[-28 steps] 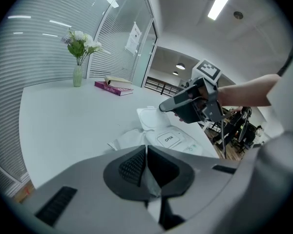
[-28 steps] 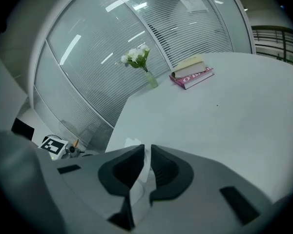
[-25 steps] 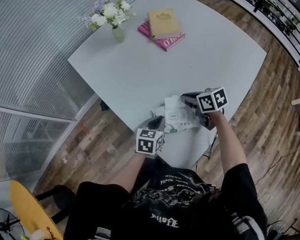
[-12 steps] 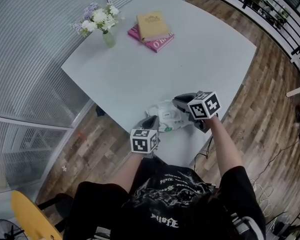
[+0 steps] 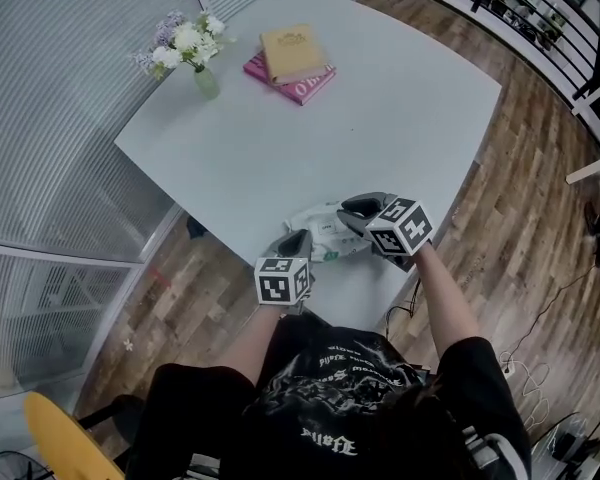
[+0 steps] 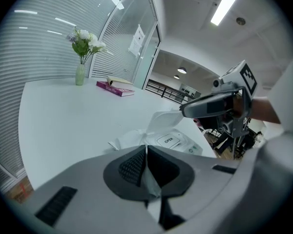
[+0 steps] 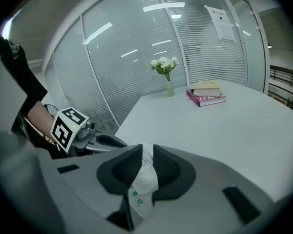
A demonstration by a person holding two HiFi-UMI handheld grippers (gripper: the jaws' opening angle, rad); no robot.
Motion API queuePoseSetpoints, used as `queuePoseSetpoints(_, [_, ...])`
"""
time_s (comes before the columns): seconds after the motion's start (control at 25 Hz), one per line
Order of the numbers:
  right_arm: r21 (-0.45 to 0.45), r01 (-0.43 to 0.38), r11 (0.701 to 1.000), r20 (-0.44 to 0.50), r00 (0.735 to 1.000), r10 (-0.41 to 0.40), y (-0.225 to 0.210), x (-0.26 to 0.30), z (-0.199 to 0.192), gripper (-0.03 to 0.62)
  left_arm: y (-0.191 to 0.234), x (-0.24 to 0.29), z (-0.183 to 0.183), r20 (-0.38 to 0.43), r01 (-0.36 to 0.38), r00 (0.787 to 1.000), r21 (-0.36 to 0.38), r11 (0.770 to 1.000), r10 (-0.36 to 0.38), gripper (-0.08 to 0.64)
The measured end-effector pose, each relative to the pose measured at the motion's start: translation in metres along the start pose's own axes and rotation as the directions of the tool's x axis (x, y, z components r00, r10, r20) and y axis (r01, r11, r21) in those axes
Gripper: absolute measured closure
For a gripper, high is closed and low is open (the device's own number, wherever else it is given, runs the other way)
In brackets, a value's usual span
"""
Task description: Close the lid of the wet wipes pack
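Our left gripper (image 6: 145,152) is clamped on a thin edge of the wet wipes pack (image 6: 178,143). Our right gripper (image 7: 147,152) has just been opening its jaws, the pack showing in the gap unpinched, and the lid (image 6: 163,123) stands up. The danger, we reckon: a push on the lid slides the soft pack out of that thin pinch, or off the near edge of the desk (image 5: 380,108) where it lies. Beyond, a flower vase (image 5: 205,80), two books (image 5: 292,60), ribbed glass walls (image 5: 60,98) and wood floor (image 5: 520,198).
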State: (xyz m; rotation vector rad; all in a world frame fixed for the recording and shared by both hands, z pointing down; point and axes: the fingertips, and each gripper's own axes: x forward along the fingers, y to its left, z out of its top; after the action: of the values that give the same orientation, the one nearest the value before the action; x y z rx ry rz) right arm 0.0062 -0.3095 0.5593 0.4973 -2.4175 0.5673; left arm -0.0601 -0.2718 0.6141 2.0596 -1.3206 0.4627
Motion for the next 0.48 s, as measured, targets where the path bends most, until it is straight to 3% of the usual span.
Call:
queuePoseSetpoints(0.32, [-0.083,0.026,0.996,-0.025,0.999,-0.029,0.011,-0.003,-0.013,0.517,0.000,-0.002,0.001,-0.008,-0.006,1.000,0.009,1.000,0.006,0.546])
queuePoseSetpoints(0.48, [-0.074,0.025,0.997,-0.035,0.999,-0.028,0.012,-0.001,-0.025,0.513,0.000,-0.002,0.001,-0.020,-0.027,0.999,0.025,0.999,0.027,0.546])
